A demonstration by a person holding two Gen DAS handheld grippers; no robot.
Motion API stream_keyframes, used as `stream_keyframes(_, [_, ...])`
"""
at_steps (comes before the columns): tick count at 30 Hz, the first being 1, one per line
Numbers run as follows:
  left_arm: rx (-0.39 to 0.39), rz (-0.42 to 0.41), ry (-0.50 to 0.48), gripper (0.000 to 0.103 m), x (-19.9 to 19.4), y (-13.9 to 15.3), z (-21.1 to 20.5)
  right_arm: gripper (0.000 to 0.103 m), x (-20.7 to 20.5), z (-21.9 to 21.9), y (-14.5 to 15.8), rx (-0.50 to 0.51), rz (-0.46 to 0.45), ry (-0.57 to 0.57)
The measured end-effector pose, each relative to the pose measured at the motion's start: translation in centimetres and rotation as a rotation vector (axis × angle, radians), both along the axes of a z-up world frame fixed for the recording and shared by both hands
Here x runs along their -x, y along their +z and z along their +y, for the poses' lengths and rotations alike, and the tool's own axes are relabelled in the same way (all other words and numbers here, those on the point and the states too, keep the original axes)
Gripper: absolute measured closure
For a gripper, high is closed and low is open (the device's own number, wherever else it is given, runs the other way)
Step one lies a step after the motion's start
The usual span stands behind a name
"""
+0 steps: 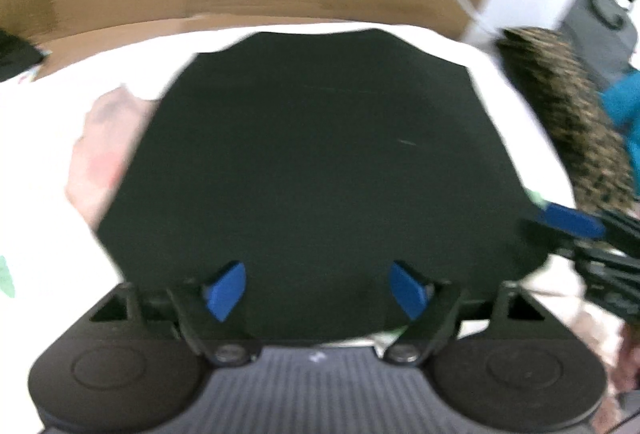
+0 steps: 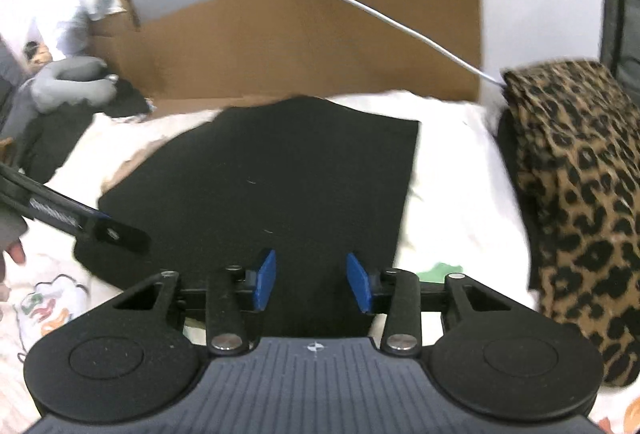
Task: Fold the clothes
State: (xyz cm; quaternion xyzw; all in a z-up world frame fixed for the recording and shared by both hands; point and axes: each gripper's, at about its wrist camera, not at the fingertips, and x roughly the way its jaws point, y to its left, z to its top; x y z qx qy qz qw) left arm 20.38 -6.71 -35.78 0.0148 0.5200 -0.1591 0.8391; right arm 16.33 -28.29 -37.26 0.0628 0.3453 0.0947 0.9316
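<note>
A black garment (image 1: 320, 154) lies flat on a white sheet (image 1: 48, 218). My left gripper (image 1: 318, 290) stands open over the garment's near edge, with its blue pads (image 1: 224, 290) wide apart and black cloth showing below the gap. In the right wrist view the same black garment (image 2: 288, 186) spreads ahead of my right gripper (image 2: 312, 282), whose pads (image 2: 360, 282) stand apart over its near edge without pressing on it. The right gripper (image 1: 572, 222) also shows at the garment's right corner, and the left gripper (image 2: 108, 230) at its left edge.
A leopard-print garment (image 2: 580, 194) is piled at the right of the sheet (image 2: 452, 174). Cardboard box walls (image 2: 300, 46) stand behind, crossed by a white cable (image 2: 400, 22). Grey cloth (image 2: 68, 86) lies at the far left. Pink fabric (image 1: 104, 150) shows beside the black garment.
</note>
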Motion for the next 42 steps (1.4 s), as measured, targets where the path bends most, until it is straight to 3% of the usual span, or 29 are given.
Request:
stream_keyframes(4, [0.032,0.003,-0.061,0.034,1.7,-1.1,-2.5,0.07,0.3,2.4,-0.9,0.021,0.024,0.083])
stream_keyframes(5, [0.033,0.003,-0.062,0.039,1.9,-1.5,-2.9,0.072,0.3,2.8,-1.2,0.03,0.037,0.094])
stream_keyframes(9, [0.042,0.004,-0.015,0.04,1.5,-2.8,-2.8,0.077,0.3,3.7,-2.4,0.07,0.095,0.096])
stream_keyframes(16, [0.006,-0.012,-0.043,0.045,0.9,-2.8,-1.8,0.084,0.4,2.0,-2.9,0.063,0.121,0.024])
stream_keyframes(19, [-0.052,-0.01,-0.06,0.046,0.8,-2.6,-1.5,0.085,0.8,0.6,-3.3,0.032,0.135,-0.011])
stream_keyframes(22, [-0.077,0.005,-0.034,0.049,0.5,-2.4,-0.4,0.085,1.1,0.1,-3.4,0.037,0.139,-0.034])
stream_keyframes(25, [-0.094,0.018,0.013,0.064,0.1,-2.5,1.6,0.085,1.3,0.1,-3.3,0.047,0.144,-0.038])
stream_keyframes(29, [-0.109,0.025,0.037,0.069,0.0,-2.2,3.6,0.085,1.5,-0.3,-3.3,0.05,0.154,-0.046])
stream_keyframes(39, [-0.154,0.048,0.141,0.068,-0.4,-1.6,7.5,0.085,1.6,-0.7,-3.8,0.036,0.194,-0.045])
stream_keyframes(42, [-0.225,0.035,0.183,0.068,-0.9,-1.1,8.3,0.085,1.6,-0.9,-3.8,0.023,0.202,-0.046])
